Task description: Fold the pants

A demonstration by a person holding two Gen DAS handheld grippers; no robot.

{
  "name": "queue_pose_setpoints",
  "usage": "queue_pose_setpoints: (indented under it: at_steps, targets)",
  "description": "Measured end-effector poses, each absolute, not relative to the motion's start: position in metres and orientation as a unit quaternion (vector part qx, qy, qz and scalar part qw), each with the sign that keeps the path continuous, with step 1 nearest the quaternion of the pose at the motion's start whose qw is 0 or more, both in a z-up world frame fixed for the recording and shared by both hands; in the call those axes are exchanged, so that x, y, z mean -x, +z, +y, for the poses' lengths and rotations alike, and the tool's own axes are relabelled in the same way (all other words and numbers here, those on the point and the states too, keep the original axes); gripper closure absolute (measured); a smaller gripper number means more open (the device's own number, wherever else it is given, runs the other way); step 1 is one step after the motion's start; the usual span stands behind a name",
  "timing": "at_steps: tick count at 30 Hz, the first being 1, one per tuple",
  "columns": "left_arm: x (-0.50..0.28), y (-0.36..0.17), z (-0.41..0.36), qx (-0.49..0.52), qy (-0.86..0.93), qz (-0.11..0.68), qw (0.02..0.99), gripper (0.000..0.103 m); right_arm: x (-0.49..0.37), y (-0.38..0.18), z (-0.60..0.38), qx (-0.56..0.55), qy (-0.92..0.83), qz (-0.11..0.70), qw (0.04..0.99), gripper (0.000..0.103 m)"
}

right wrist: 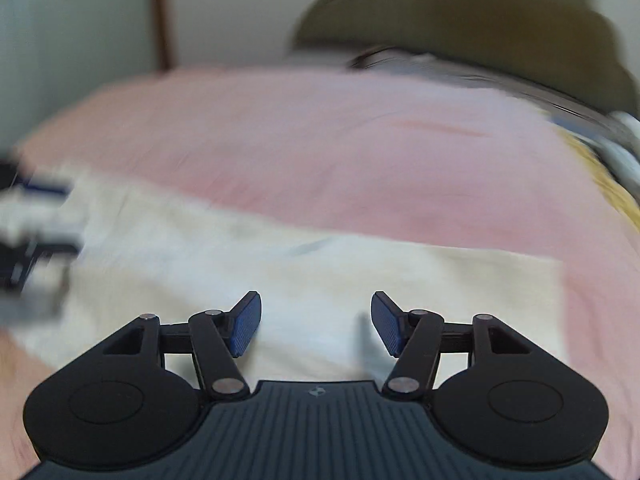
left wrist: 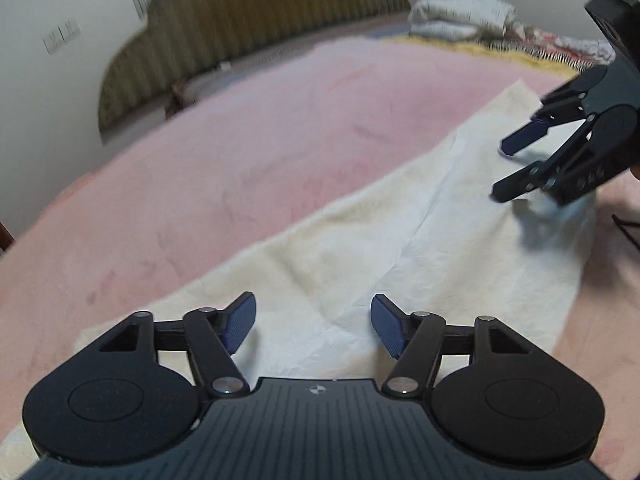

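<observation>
Cream-white pants (left wrist: 400,248) are laid flat on a pink blanket (left wrist: 240,152), running from the lower left of the left wrist view toward its upper right. The left gripper (left wrist: 313,324) is held over one end with its jaws spread and nothing between them. The right gripper (right wrist: 316,322), likewise spread and empty, is seen above the pants at the right edge of that same view.

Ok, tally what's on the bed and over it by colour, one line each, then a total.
Cream: 1, the pants, spread flat.
Pink: 1, the bedspread.
White: 1, the folded bedding at the far end.
Black with blue pads: 2, the left gripper and the right gripper, both open.
Total: 5.
</observation>
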State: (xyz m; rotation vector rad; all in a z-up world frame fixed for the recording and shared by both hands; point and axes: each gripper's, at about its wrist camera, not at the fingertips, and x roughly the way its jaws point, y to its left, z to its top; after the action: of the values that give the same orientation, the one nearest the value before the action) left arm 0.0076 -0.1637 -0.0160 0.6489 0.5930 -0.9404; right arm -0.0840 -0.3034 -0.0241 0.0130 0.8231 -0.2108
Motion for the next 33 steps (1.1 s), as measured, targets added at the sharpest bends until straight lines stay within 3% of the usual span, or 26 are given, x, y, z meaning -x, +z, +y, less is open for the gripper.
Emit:
queue_pose_setpoints:
  at_steps: [3, 8, 10, 13, 17, 18, 22, 25, 28, 31, 33]
  targets:
    - [-0.035, -0.031, -0.173, -0.294, -0.4, 0.279, 0.822, 0.037, 0.04, -0.042, -0.294, 0.03, -0.11, 0.423, 0.899, 0.041]
    - [-0.06, -0.024, -0.183, -0.286, -0.307, 0.235, 0.877, 0.037, 0.012, -0.043, -0.334, -0.009, -0.202, 0.377, 0.904, 0.038]
    - [-0.053, -0.017, -0.177, -0.287, -0.298, 0.223, 0.883, 0.04, 0.021, -0.04, -0.347, -0.032, -0.232, 0.367, 0.9, 0.038]
    - [-0.033, -0.005, -0.161, -0.266, -0.333, 0.234, 0.874, 0.035, 0.052, -0.028, -0.351, -0.053, -0.227, 0.343, 0.91, 0.038]
    - [-0.006, 0.002, -0.149, -0.233, -0.393, 0.262, 0.85, 0.032, 0.089, -0.042, -0.37, -0.056, -0.272, 0.381, 0.882, 0.037]
    - [-0.001, 0.002, -0.147, -0.224, -0.401, 0.267, 0.847, 0.031, 0.101, -0.048, -0.377, -0.061, -0.287, 0.385, 0.875, 0.031]
    - [0.013, 0.003, -0.144, -0.179, -0.428, 0.297, 0.835, 0.031, 0.148, -0.042, -0.383, -0.084, -0.374, 0.349, 0.855, 0.029]
    - [0.023, -0.005, -0.153, -0.181, -0.449, 0.295, 0.824, 0.029, 0.167, -0.038, -0.361, -0.112, -0.303, 0.323, 0.889, 0.029]
    - [0.034, -0.018, -0.16, -0.211, -0.448, 0.29, 0.819, 0.029, 0.164, -0.05, -0.332, -0.016, -0.293, 0.379, 0.878, 0.026]
    - [0.038, -0.026, -0.16, -0.217, -0.456, 0.29, 0.813, 0.029, 0.173, -0.045, -0.33, 0.006, -0.362, 0.369, 0.856, 0.024]
    - [0.043, -0.029, -0.159, -0.226, -0.452, 0.278, 0.817, 0.028, 0.191, -0.031, -0.325, 0.001, -0.414, 0.316, 0.853, 0.024]
